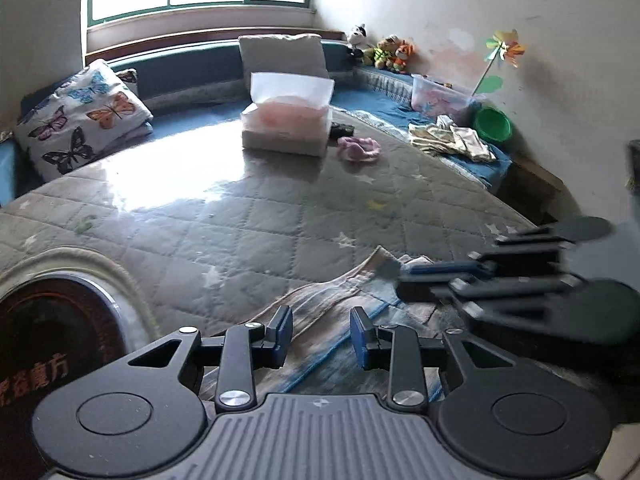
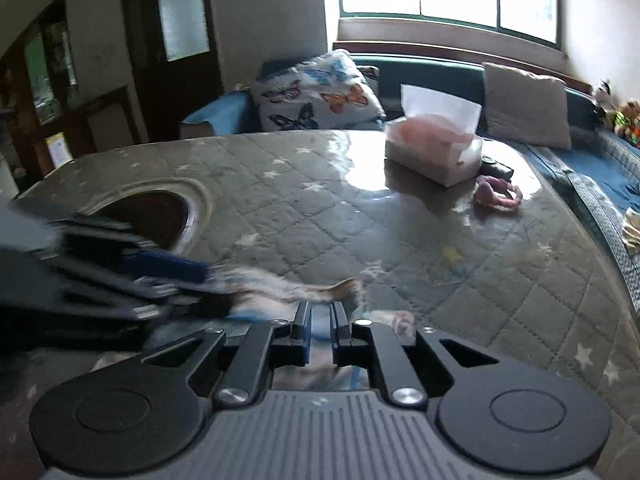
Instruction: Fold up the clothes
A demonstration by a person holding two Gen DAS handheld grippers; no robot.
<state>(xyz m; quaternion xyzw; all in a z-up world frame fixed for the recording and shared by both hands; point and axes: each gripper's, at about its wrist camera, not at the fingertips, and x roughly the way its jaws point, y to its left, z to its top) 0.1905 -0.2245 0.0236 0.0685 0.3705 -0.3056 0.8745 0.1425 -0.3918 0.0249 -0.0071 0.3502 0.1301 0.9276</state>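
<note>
Right gripper [image 2: 320, 322] is clamped on the striped garment's [image 1: 320, 320] edge. Left gripper [image 1: 321, 334] hovers unclenched above the cloth — its length runs sideways between them, nearer the left.

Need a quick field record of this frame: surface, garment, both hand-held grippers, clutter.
surface: quilted grey table cover with star print and a round cut-out
garment: striped blue-and-tan cloth lying flat on the near edge of the cover
left hand-held gripper: jaws apart over the cloth, pads not pressing it
right hand-held gripper: shut on the cloth, fabric pinched between the pads
clutter: translucent storage box, pink cloth beside it
background: butterfly pillow, stuffed toys by the wall
</note>
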